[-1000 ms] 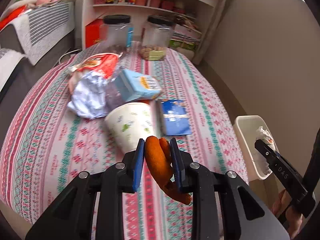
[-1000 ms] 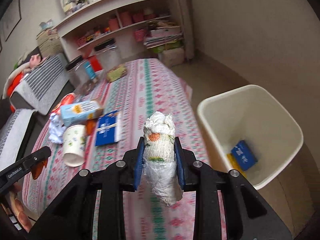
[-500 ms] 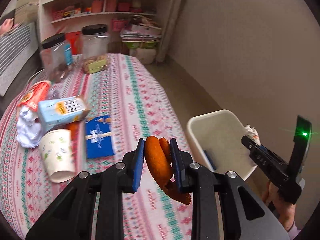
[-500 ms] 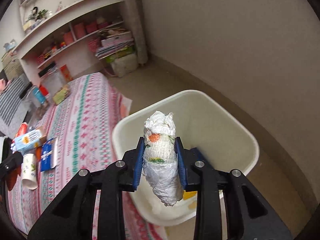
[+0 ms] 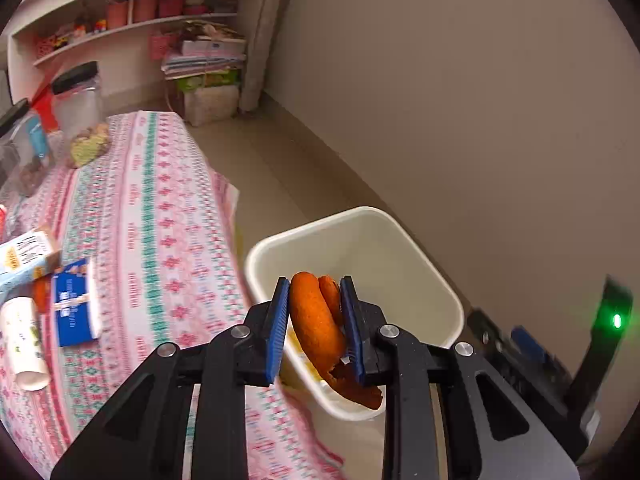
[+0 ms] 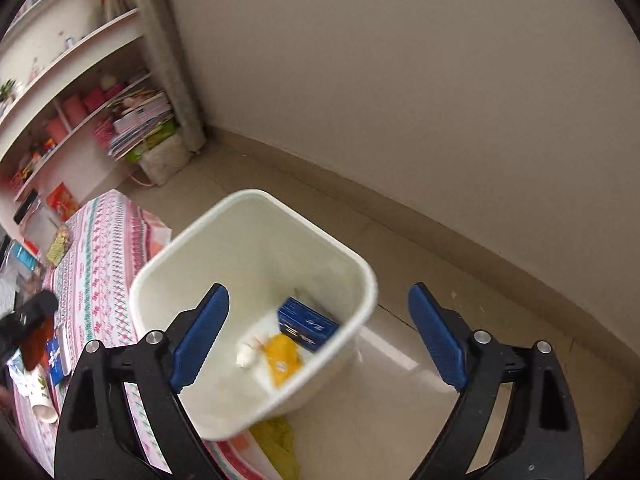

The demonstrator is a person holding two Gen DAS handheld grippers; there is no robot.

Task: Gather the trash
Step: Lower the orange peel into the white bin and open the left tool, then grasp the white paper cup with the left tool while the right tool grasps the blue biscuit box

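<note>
The left gripper (image 5: 314, 320) is closed on a curl of orange peel (image 5: 316, 320), its blue pads pressing both sides while the loose tail hangs below them. The peel looks light, leathery and bendy, so a pinch across its thick rolled middle, as here, should hold it; the dangling end could flap or tear if snagged on a rim. It is carried in the air over the near rim of the white bin (image 5: 416, 240), which stands on the floor just beside the right edge of the table (image 5: 160, 208).

The right gripper (image 6: 318, 332) has just been opening and now stands wide, with nothing between its fingers. It hangs above the bin (image 6: 256, 200), where a white crumpled wad (image 6: 246, 356), a yellow scrap (image 6: 282, 356) and a blue box (image 6: 306, 322) lie at the bottom. The wad seems soft and nearly weightless.

Farther left on the table, near its left edge, wait a tipped paper cup (image 5: 22, 344), a flat blue packet (image 5: 74, 300) and a small carton (image 5: 26, 256), all probably light. The cup would crush easily; gripping across its rim seems safest.
</note>
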